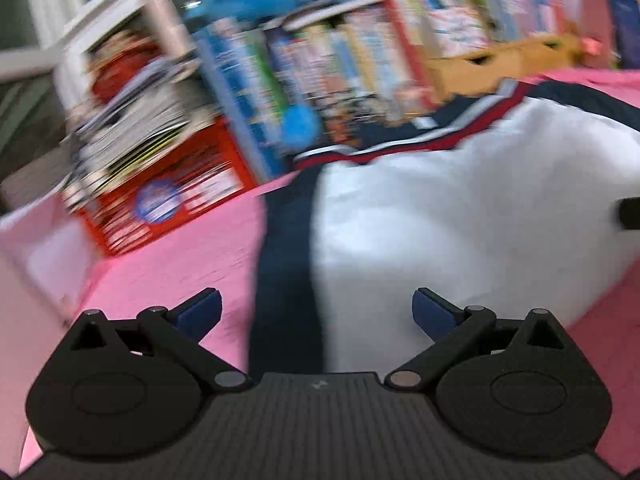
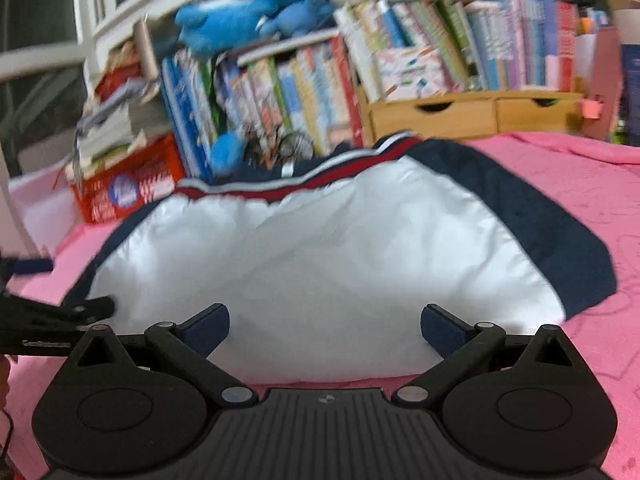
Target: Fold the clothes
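Note:
A white garment with navy side panels and a red, white and navy waistband lies spread on the pink bedspread. In the left wrist view the same garment fills the right half, its navy side stripe running between the fingers. My left gripper hovers open over that stripe with nothing held. Over the garment's near white edge my right gripper is open and empty too. The left gripper shows at the far left of the right wrist view, at the garment's left edge. Both views are motion-blurred.
Shelves of books and blue plush toys stand behind the bed. A red box under stacked papers sits at the back left, a wooden drawer unit at the back. Pink bedspread lies left of the garment.

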A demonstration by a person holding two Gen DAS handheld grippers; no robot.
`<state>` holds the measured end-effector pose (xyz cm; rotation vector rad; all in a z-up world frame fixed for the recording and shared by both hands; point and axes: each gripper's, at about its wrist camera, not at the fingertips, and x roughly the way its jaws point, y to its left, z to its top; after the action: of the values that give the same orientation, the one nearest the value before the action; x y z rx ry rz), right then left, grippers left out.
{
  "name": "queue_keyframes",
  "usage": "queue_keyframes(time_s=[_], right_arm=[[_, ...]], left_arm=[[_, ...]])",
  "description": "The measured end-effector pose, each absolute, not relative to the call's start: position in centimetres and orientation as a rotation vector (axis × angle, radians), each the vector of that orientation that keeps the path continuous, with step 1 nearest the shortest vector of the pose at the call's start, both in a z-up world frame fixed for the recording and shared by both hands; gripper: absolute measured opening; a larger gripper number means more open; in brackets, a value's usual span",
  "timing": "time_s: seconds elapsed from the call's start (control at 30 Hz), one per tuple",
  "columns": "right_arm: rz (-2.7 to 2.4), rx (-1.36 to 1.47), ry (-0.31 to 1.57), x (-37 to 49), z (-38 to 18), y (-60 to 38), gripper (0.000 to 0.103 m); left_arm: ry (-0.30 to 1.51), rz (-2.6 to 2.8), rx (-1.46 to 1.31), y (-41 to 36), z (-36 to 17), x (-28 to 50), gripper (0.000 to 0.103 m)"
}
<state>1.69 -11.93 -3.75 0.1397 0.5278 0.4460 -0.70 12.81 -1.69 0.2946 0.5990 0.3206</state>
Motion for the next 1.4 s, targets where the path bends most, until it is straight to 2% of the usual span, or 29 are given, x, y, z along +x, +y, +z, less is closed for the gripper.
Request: queue_keyframes(time_s=[0.33, 0.5, 0.6, 0.77, 0.93, 1.23, 1.4], right_arm=[[0.513, 0.016, 0.516, 1.6, -1.9, -8.5, 0.103], [0.422, -0.142, 0.627, 2.8, -2.7, -5.7, 0.103], [0.369, -0.048, 0.673, 3.8, -2.8, -8.4, 0.103], [0.001, 0.113, 0.734, 6.2, -3.5, -17.6, 0.103], [0.065, 0.239, 0.738, 3.5, -3.0, -23.0, 0.103], [0.361, 0.013, 0.65, -2.1, -1.7, -18.7, 0.103], [0.392, 0.015, 0.662, -2.8, -1.8, -18.2, 0.103]], left_arm=[[0.6, 0.359, 0.247, 14.2, -3.6, -1.1, 0.103], [0.604, 0.35, 0.215, 14.9, -3.9, -1.3, 0.103], [0.606, 0.346, 0.199, 15.1, -3.9, -1.4, 0.103], [0.608, 0.343, 0.185, 15.3, -3.9, -1.4, 0.103], [0.643, 0.356, 0.135, 15.3, -3.5, -1.4, 0.103], [0.716, 0.23, 0.068, 12.5, -0.7, -4.5, 0.103], [0.749, 0.209, 0.051, 11.6, -0.6, -4.6, 0.103]])
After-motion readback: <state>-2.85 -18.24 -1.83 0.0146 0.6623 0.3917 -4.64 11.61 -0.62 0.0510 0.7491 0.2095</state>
